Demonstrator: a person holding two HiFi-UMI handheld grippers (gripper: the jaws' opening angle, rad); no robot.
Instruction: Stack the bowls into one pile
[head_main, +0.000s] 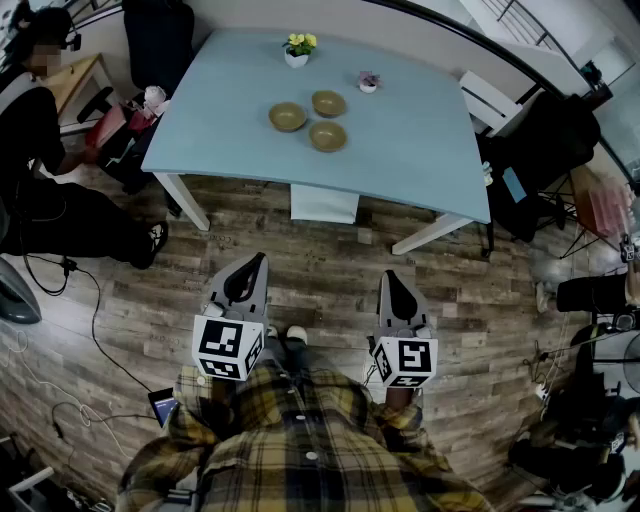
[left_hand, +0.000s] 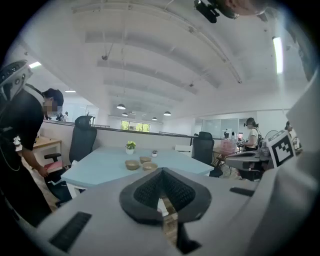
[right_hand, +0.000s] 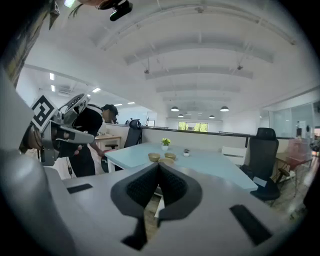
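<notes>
Bowls (head_main: 287, 117): three, round, tan, possibly wood; side by side, unstacked, mid-table.
Table (head_main: 420, 150): smooth pale-blue top, white legs.
My left gripper (head_main: 260, 260): closed, empty; ribbed black pads (left_hand: 147, 191) meet.
My right gripper (head_main: 387, 277): closed, empty.
Writing: none legible; only square markers on my cubes (head_main: 228, 348).

Your three bowls are small, round and tan, all upright with mouths up, empty, and none is stacked. They sit in a tight triangle on the light-blue surface (head_main: 420, 150), well ahead of your left claw (head_main: 256, 262) and right claw (head_main: 388, 277). The near bowl (head_main: 327, 136) is closest to your claws. The left bowl (head_main: 287, 117) lies just beside it on your left claw's side. The far bowl (head_main: 328, 103) sits just behind the near one.
</notes>
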